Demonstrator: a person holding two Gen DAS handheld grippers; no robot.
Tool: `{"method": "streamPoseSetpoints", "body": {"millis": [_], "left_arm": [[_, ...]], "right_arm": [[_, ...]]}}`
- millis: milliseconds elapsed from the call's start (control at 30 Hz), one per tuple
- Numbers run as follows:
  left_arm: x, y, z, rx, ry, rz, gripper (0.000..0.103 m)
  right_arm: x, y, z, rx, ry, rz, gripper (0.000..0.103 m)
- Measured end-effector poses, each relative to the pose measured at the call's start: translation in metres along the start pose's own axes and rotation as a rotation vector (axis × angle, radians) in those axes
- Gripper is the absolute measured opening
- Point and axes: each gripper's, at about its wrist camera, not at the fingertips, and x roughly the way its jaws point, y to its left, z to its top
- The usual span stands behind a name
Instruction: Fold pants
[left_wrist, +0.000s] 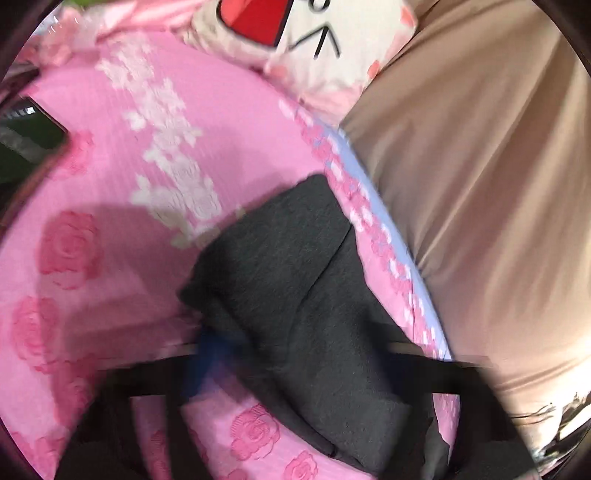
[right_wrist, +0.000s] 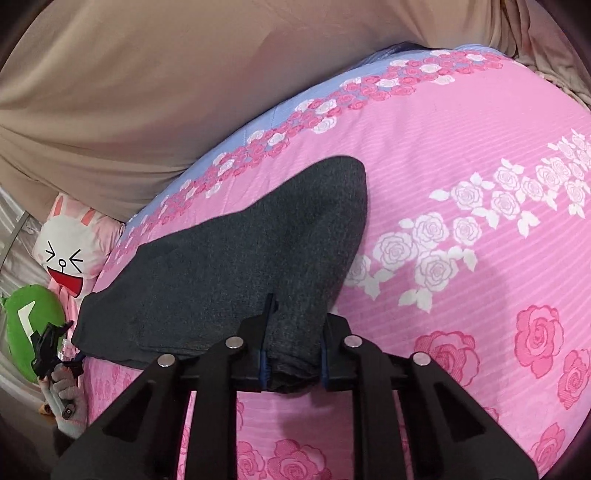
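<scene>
1. Pants (right_wrist: 236, 258) lie folded on the pink bed (right_wrist: 461, 129), near its blue edge.
2. Right gripper (right_wrist: 293, 347) is clamped on the near fold; lift both layers together and keep the edges aligned.
3. Left gripper (left_wrist: 295, 369) is blurred, so I cannot tell its grip.
4. Count: one pants, two grippers, two plush toys.

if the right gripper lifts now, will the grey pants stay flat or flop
Probably flop: the grey pants are soft knit, bunched between the right gripper fingers and already creased. Likely light, and the free end may drag across the pink bedspread rather than slide cleanly.
</scene>
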Motion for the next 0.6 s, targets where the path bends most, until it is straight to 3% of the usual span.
{"method": "streamPoseSetpoints", "body": {"millis": [67, 233, 367, 467, 533, 600], "left_arm": [[-0.003, -0.01, -0.006, 0.023, -0.007, 0.013, 0.015], [-0.038, -0.056, -0.034, 0.162, -0.007, -0.064, 0.014], [-0.04, -0.077, -0.073, 0.226, 0.091, -0.125, 0.015], [-0.029, -0.078, -0.106, 0.24, 0.148, -0.122, 0.015], [-0.021, -0.073, -0.116, 0.224, 0.138, -0.1, 0.017], [-0.016, -0.064, -0.117, 0.195, 0.128, -0.077, 0.018]], "right_arm": [[-0.011, 0.001, 0.009, -0.012, -0.019, 0.007, 0.015], [-0.068, -0.013, 0.029, -0.067, -0.09, -0.05, 0.011], [-0.107, -0.058, 0.025, -0.041, -0.129, -0.161, 0.011], [-0.114, -0.099, 0.011, 0.025, -0.098, -0.214, 0.011], [-0.1, -0.108, -0.001, -0.01, -0.03, -0.254, 0.016], [-0.103, -0.092, -0.01, -0.085, -0.094, -0.386, 0.03]]}}
